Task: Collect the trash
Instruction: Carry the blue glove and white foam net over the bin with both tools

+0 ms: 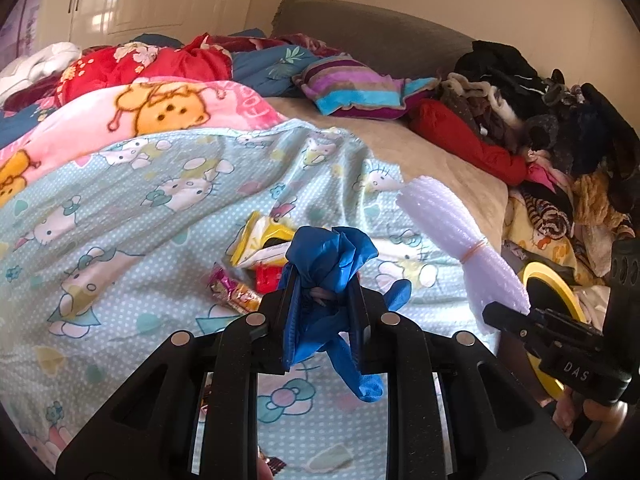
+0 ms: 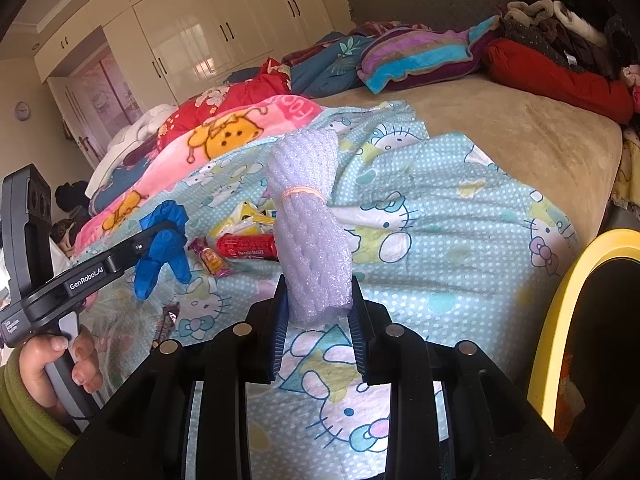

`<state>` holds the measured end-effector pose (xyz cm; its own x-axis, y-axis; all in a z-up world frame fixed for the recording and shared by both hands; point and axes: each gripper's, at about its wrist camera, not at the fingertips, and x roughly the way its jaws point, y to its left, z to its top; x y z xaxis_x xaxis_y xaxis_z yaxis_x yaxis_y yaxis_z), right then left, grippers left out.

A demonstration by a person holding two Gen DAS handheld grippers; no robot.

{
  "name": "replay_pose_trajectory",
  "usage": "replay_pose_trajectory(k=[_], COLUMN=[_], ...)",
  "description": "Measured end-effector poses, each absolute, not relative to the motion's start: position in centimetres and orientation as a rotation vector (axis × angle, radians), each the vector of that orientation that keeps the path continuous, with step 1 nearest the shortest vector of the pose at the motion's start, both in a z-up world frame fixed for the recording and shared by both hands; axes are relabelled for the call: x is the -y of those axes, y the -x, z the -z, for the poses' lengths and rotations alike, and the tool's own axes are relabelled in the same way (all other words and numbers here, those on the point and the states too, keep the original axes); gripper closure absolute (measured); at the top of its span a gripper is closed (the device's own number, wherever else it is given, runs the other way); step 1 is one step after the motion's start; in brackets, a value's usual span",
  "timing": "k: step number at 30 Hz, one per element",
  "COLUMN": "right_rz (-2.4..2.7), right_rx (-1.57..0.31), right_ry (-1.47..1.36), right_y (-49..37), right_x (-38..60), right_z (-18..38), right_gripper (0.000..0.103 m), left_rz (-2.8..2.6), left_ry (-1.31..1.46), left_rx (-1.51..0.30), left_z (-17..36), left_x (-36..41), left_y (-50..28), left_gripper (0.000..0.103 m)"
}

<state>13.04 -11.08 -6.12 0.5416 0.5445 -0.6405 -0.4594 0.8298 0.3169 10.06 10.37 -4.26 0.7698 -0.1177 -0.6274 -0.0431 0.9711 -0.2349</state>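
Note:
My left gripper (image 1: pixel 322 280) is shut on a crumpled blue glove (image 1: pixel 332 256) and holds it above the bed; it also shows in the right wrist view (image 2: pixel 162 240). My right gripper (image 2: pixel 318 292) is shut on a roll of white foam netting (image 2: pixel 308 216) bound with a rubber band, which also shows in the left wrist view (image 1: pixel 460 240). On the Hello Kitty sheet (image 2: pixel 440 208) lie a yellow wrapper (image 1: pixel 262 240), a red wrapper (image 2: pixel 246 246), a pink snack wrapper (image 2: pixel 212 262) and a dark wrapper (image 2: pixel 166 320).
A yellow-rimmed bin (image 2: pixel 560 320) stands at the bed's right edge, also seen in the left wrist view (image 1: pixel 552 280). Blankets and pillows (image 1: pixel 352 88) are piled at the back, clothes (image 1: pixel 540 120) at the right. White wardrobes (image 2: pixel 200 40) line the far wall.

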Motion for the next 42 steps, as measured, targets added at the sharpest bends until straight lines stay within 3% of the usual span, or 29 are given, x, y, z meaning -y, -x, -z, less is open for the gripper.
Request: replay_pose_trajectory(k=[42], right_rz=[-0.503], right_rx=[-0.718], right_ry=[-0.169], right_y=[-9.4], right_x=[19.3], right_z=[3.4], right_gripper=[0.076], left_rz=[0.171], left_ry=[0.167], left_rx=[-0.592], left_z=[-0.6], left_x=[-0.7], left_y=[-10.0], left_gripper=[0.088])
